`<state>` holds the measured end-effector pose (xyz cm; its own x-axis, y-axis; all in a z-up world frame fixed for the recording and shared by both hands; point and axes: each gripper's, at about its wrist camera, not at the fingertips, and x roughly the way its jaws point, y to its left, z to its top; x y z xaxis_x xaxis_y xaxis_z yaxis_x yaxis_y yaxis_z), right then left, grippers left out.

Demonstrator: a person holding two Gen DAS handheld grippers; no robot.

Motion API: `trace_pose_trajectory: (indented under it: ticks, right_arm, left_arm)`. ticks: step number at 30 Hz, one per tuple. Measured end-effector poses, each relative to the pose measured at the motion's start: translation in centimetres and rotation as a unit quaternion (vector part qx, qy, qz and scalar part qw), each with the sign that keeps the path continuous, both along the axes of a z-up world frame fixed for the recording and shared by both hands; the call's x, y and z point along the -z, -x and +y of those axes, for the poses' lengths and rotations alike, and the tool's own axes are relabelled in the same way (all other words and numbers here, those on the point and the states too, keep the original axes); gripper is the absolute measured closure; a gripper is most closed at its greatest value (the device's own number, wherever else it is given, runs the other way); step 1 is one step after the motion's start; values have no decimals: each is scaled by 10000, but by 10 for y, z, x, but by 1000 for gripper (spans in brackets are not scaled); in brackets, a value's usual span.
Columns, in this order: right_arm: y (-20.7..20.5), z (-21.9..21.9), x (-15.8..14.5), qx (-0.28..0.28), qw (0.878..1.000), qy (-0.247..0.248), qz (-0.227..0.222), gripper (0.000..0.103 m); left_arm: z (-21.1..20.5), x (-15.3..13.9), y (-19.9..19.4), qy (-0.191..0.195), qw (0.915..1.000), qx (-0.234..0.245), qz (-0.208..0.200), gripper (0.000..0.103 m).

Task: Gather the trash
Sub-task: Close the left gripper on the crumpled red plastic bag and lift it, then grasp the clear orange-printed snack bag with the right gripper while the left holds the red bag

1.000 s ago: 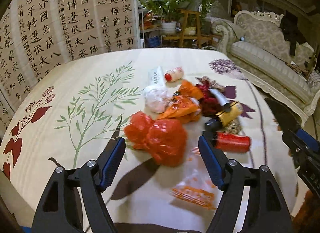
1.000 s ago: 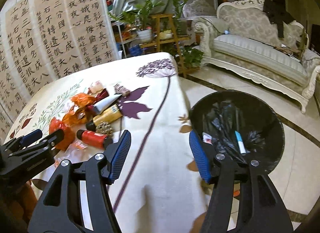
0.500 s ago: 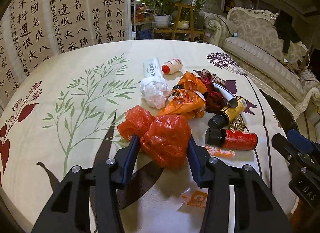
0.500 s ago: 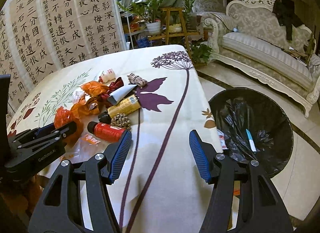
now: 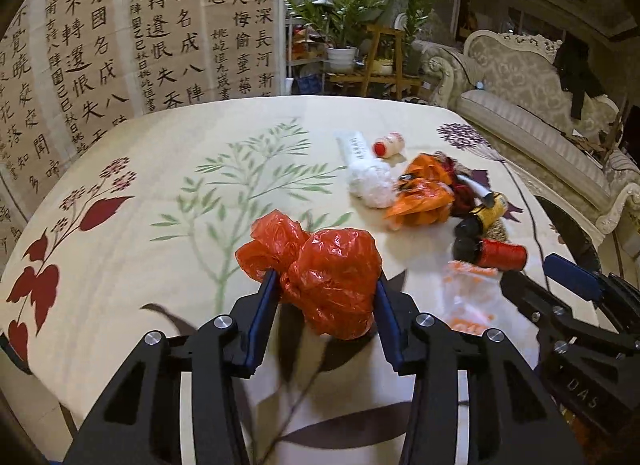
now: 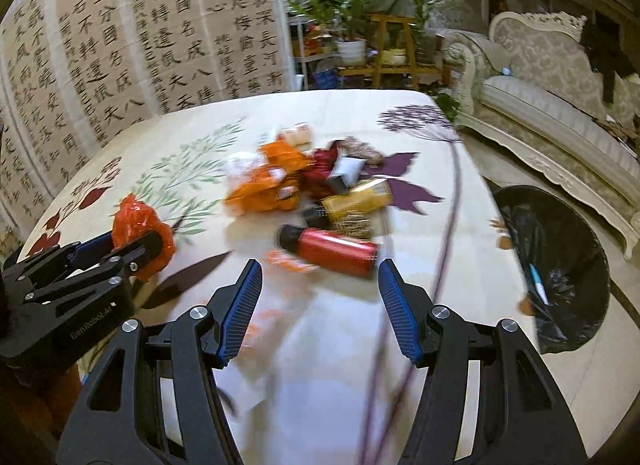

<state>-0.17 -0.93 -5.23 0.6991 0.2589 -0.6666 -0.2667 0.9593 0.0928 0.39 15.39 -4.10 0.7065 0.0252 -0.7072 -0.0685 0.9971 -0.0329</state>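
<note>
Left gripper is clamped on the crumpled red plastic bag at 6 o'clock of the table, so the step in hand looks like pick-up of the first piece. Remaining litter, including the orange wrapper and the red bottle, lies at the table's centre, toward 3 o'clock. Right gripper hangs wide and empty just short of the red bottle; next move likely calls for carrying the bag over the lined bin on the floor off the table's 3 o'clock edge.

Calligraphy screen far left; potted plants on wooden stand far centre; ornate cream sofa right; glossy tiled floor.
</note>
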Motion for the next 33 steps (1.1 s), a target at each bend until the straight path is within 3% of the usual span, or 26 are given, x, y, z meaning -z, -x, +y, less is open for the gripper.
trace_pose_trajectory:
  ticks: [6,17,23,24,26,28,33]
  right_arm:
    - [-3,28,14,-49,9998,96,156,43]
    - [-1,19,27,102,9989,182,419,46]
    - [4,18,24,-30,9993,89,349,72]
    - [5,17,23,-45,9994,72,336,82]
    - [5,15,21,-51,9995,35,322,86]
    - [5,13,20,-48,9995,3,310,96]
    - [8,6,14,-63,9996,-108,257,98]
  left_arm:
    - [18,3,4,32,9999,-132,14,57]
    - [14,10,3,172,9998,43,83,57]
    - [7,11,4,181,9997,129,88,57]
    - [7,12,4,183,9997,129,91,57]
    - [6,12,5,195,9997,132,97,57]
    - [4,12,6,191,9997,151,91,57]
    - [-1,8,8,188,9996,201,45,57]
